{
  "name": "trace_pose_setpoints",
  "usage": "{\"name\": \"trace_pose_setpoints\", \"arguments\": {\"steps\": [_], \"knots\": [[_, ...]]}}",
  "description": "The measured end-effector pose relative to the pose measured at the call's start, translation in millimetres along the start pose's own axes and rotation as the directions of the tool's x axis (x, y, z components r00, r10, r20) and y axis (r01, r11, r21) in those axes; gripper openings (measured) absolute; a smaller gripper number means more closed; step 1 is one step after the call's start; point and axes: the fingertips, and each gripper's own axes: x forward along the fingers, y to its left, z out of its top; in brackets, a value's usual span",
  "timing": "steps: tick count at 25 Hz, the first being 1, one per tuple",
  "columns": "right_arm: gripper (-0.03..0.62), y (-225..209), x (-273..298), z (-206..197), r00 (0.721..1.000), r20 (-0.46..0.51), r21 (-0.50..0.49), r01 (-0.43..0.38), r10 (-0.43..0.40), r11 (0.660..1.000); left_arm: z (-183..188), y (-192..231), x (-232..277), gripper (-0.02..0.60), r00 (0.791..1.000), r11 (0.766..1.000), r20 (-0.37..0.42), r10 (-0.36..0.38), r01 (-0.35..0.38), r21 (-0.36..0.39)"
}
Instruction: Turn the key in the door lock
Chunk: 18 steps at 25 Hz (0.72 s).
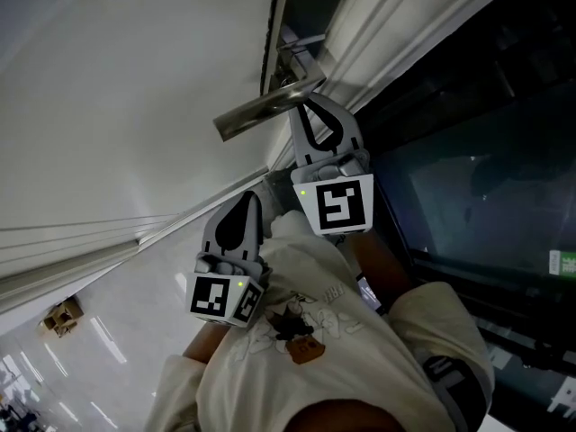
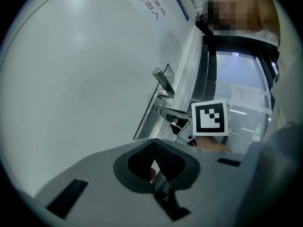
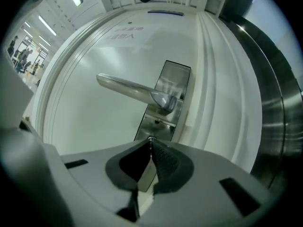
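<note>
Above the right claw (image 3: 151, 144) a lever handle (image 3: 130, 89) crosses the door (image 3: 90, 126)

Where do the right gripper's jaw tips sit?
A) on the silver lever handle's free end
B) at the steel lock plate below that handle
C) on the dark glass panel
B: the right gripper, jaws together, has its tips at the steel lock plate just under the silver lever handle.
</note>
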Motion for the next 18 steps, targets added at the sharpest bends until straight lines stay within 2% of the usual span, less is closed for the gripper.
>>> {"name": "trace_pose_setpoints", "arguments": {"steps": [9, 18], "knots": [[0.017, -2.9, 0.1, 1.0, 0.997, 0.051, 0.230, -0.061, 0.051, 0.971, -4.0, 3.6, -1.3, 0.005, 1.000, 1.000, -0.013, 0.006, -0.006, -0.005], [0.020, -7.4, -0.6, -0.3, 0.991, 0.095, 0.455, -0.128, 0.096, 0.881, -6.1, 3.6, -2.8, 0.005, 1.000, 1.000, -0.025, 0.003, -0.003, -0.003]]}}
